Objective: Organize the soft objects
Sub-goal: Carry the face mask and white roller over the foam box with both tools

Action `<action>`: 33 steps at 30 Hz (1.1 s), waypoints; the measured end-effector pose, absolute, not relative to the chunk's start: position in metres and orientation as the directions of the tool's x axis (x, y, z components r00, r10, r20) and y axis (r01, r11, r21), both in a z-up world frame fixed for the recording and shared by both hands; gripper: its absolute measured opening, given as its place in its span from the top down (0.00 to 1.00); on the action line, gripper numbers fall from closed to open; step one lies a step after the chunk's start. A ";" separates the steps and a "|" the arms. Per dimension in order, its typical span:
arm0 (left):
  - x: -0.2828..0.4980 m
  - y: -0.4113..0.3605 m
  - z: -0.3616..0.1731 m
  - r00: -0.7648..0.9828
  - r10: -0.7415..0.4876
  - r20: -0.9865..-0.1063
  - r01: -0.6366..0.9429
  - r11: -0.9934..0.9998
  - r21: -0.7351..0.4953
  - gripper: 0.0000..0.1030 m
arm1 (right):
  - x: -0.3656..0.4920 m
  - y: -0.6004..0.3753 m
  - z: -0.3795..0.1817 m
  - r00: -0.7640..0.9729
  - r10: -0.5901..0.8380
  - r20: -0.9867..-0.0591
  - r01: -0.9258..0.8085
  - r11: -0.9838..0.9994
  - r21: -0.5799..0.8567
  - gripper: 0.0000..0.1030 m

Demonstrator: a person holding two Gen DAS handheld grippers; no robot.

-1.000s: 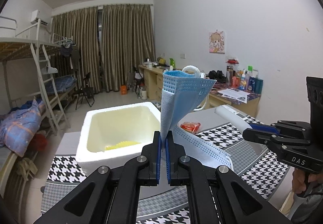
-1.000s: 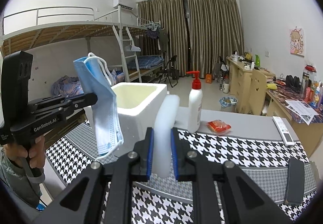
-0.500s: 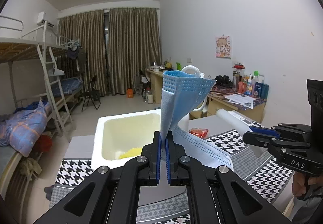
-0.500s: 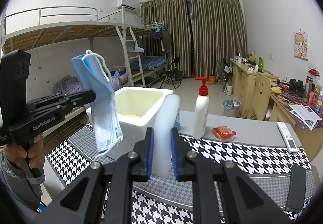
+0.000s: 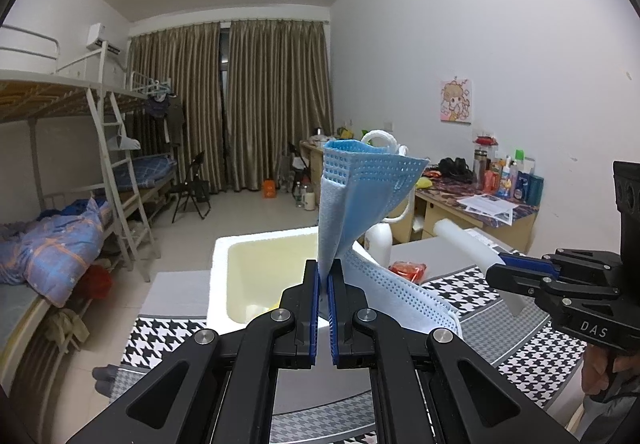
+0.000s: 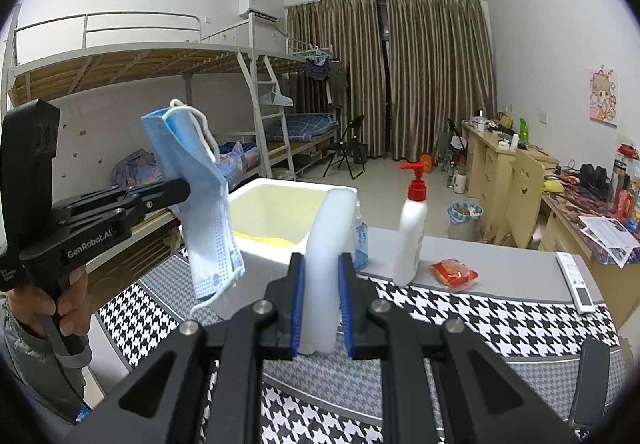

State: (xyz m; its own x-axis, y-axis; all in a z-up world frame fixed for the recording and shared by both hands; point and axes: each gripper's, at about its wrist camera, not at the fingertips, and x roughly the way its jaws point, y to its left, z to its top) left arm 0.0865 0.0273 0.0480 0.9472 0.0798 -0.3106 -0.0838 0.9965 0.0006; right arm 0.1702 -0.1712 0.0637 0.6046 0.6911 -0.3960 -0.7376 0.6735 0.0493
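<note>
My left gripper is shut on a folded blue face mask, which stands up from the pads with its white ear loop on top. It hangs in the air just before the white foam box. In the right wrist view the same mask dangles from the left gripper to the left of the box. My right gripper is shut on a white foam strip that bends forward over the box's near corner. Something yellow lies inside the box.
On the houndstooth tablecloth stand a white pump bottle with a red top and a small spray bottle. A red packet, a white remote and a black object lie to the right. A hand holds the left gripper.
The left wrist view has tilted up a little, so the box sits lower and further right. Both grips are unchanged.
</note>
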 end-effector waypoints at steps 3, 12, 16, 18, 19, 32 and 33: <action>0.087 0.030 0.049 0.947 0.088 -0.310 -0.093 0.996 0.001 0.96 | 0.170 -0.165 0.066 0.596 0.698 -0.396 -0.746 0.664 0.047 0.81; 0.087 0.043 0.052 0.942 0.136 -0.307 -0.143 0.990 0.002 0.96 | 0.175 -0.148 0.072 0.578 0.714 -0.396 -0.764 0.644 0.047 0.81; 0.088 0.048 0.055 0.940 0.160 -0.303 -0.166 0.986 0.006 0.96 | 0.178 -0.138 0.073 0.567 0.716 -0.406 -0.772 0.634 0.041 0.81; 0.089 0.050 0.057 0.939 0.172 -0.299 -0.178 0.984 0.006 0.96 | 0.179 -0.134 0.074 0.561 0.720 -0.408 -0.776 0.629 0.042 0.81; 0.090 0.052 0.058 0.938 0.175 -0.300 -0.181 0.983 0.006 0.96 | 0.180 -0.131 0.074 0.559 0.721 -0.409 -0.779 0.625 0.038 0.81; 0.092 0.065 0.060 0.929 0.216 -0.300 -0.224 0.975 0.007 0.96 | 0.187 -0.109 0.078 0.524 0.740 -0.421 -0.810 0.586 0.022 0.81; 0.091 0.066 0.060 0.928 0.218 -0.300 -0.228 0.974 0.004 0.96 | 0.189 -0.108 0.078 0.522 0.742 -0.421 -0.811 0.584 0.023 0.81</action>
